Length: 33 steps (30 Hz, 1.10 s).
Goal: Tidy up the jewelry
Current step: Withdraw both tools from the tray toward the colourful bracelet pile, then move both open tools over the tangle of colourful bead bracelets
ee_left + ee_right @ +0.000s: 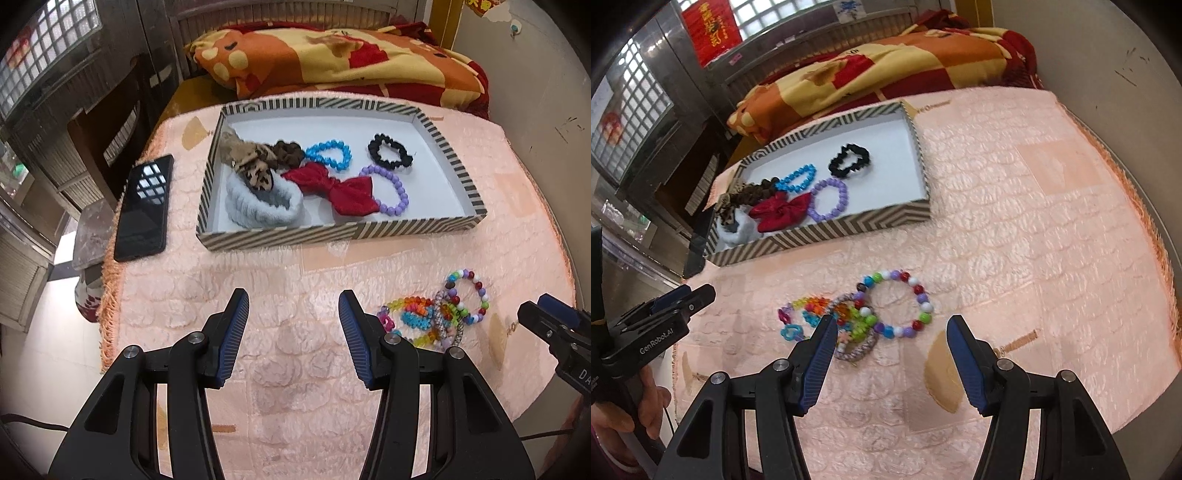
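Observation:
A striped tray on the pink cover holds a red bow, a white scrunchie, a leopard scrunchie, a blue bracelet, a purple bracelet and a black scrunchie. A pile of coloured bead bracelets lies on the cover in front of the tray. My left gripper is open and empty, left of the pile. My right gripper is open and empty, just before the pile; it also shows in the left wrist view.
A black phone lies left of the tray. A folded orange and red blanket sits behind the tray. A wall runs along the right. The cover's fringed edge drops off at the left.

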### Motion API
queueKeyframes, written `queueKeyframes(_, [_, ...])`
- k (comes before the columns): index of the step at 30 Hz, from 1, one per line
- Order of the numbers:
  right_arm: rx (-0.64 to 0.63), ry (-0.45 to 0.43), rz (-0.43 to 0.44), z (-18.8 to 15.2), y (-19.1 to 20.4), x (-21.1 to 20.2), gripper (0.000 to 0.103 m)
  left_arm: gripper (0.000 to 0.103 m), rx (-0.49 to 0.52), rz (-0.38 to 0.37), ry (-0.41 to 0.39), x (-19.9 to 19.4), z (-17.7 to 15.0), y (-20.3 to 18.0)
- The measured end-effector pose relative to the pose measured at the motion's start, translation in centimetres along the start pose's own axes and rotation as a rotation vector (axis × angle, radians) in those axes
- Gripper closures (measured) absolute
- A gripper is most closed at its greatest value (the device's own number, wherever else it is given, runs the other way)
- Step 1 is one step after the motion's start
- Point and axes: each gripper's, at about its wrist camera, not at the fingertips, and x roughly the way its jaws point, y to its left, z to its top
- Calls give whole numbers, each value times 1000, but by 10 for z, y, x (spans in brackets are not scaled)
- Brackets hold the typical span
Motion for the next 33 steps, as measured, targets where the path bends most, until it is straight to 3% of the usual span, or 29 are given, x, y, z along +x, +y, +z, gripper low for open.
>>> queueKeyframes(5, [5,8,-8,-1,-3,2,44,53,-6,-18,31,8,-3,1])
queueKeyframes(33, [-16,6,-7,5,7,2,44,53,-2,-32,14,1,-2,-4])
